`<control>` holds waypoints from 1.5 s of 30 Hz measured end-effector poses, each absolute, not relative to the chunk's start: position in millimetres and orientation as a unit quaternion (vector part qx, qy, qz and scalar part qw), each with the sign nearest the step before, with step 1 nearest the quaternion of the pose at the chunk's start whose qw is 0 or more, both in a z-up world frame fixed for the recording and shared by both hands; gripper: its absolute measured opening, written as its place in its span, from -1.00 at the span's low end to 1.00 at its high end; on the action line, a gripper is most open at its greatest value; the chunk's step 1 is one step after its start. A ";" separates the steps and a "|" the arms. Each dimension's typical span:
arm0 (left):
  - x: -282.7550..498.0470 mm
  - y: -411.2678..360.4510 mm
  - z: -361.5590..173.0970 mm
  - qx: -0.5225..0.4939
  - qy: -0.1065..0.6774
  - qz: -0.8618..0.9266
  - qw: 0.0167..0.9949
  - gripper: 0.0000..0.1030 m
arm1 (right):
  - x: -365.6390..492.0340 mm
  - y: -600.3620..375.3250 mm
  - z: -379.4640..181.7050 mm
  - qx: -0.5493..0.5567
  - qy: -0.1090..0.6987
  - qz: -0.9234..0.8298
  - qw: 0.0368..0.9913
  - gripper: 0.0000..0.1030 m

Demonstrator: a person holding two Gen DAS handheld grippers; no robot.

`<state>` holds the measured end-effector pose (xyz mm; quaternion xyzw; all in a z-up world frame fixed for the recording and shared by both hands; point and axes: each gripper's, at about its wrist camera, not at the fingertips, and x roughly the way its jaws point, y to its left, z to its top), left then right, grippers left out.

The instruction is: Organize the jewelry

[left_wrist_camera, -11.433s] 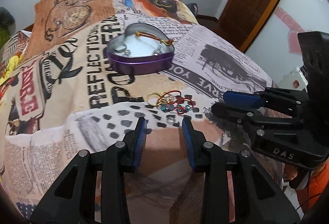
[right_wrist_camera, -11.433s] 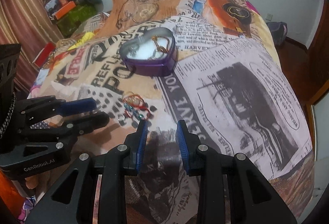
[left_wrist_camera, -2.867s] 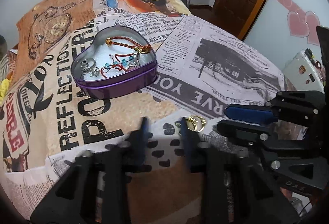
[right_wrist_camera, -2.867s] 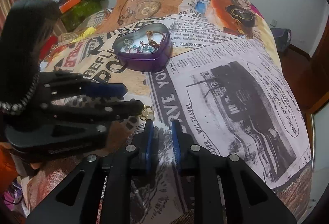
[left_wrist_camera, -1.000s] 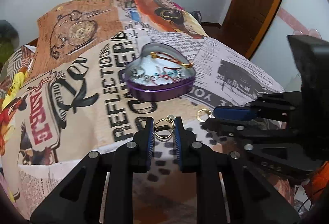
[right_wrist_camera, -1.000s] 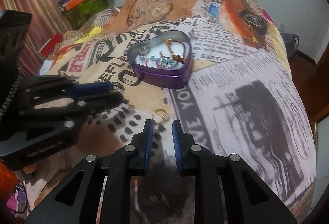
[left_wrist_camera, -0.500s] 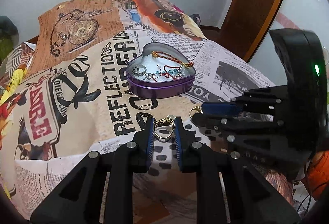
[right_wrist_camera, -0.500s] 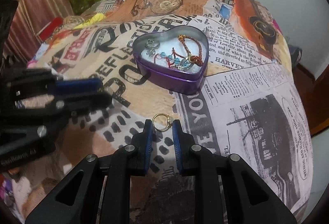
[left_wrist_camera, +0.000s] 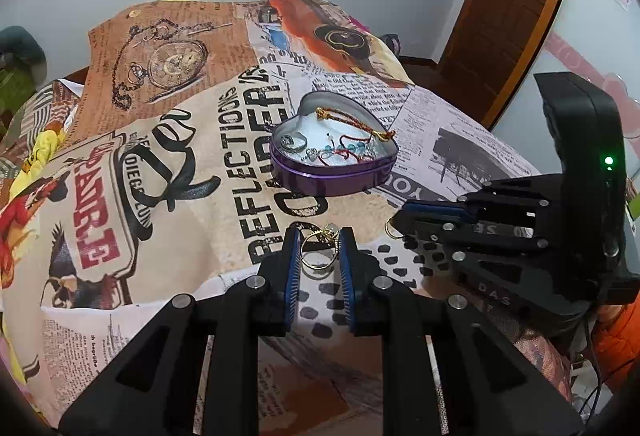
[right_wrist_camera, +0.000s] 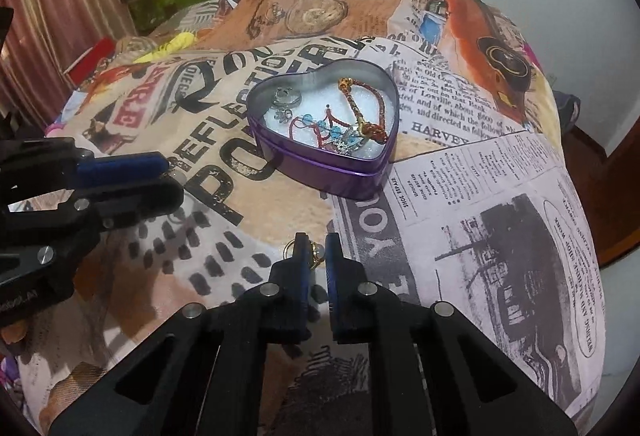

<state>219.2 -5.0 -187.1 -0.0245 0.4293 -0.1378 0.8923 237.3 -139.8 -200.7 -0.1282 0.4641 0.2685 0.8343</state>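
Purple heart tin (right_wrist_camera: 340, 178) with red bracelet (right_wrist_camera: 362, 108), beaded cord (right_wrist_camera: 316, 126), silver ring (right_wrist_camera: 286, 96)

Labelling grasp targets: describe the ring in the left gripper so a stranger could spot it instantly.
Start at the purple heart-shaped tin on the newspaper-print bedspread. Nearer the camera, the left gripper pinches a thin gold ring between its blue pads. Unlike the other gold ring at the right gripper, it carries a pale stone on top.
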 end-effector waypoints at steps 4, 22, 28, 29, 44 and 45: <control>221.1 -4.8 -182.2 -0.025 0.423 -0.135 0.896 -0.65 | 235.0 -143.8 -193.3 -0.120 0.455 0.270 0.840 -0.88; 225.6 -0.4 -187.8 -0.034 0.424 -0.127 0.896 -0.65 | 237.7 -140.1 -187.5 -0.107 0.459 0.284 0.835 -0.25; 225.9 5.0 -190.1 -0.039 0.424 -0.125 0.896 -0.65 | 237.3 -130.6 -205.1 -0.154 0.457 0.281 0.830 -0.25; 226.2 5.2 -190.5 -0.038 0.424 -0.124 0.896 -0.65 | 236.9 -131.0 -204.9 -0.155 0.455 0.281 0.830 -0.25; 226.3 4.7 -181.9 -0.040 0.414 -0.124 0.901 -0.65 | 233.2 -136.1 -194.0 -0.141 0.440 0.278 0.842 -0.62; 227.3 4.4 -180.3 -0.041 0.412 -0.124 0.902 -0.65 | 233.9 -138.0 -188.9 -0.134 0.436 0.277 0.845 -0.62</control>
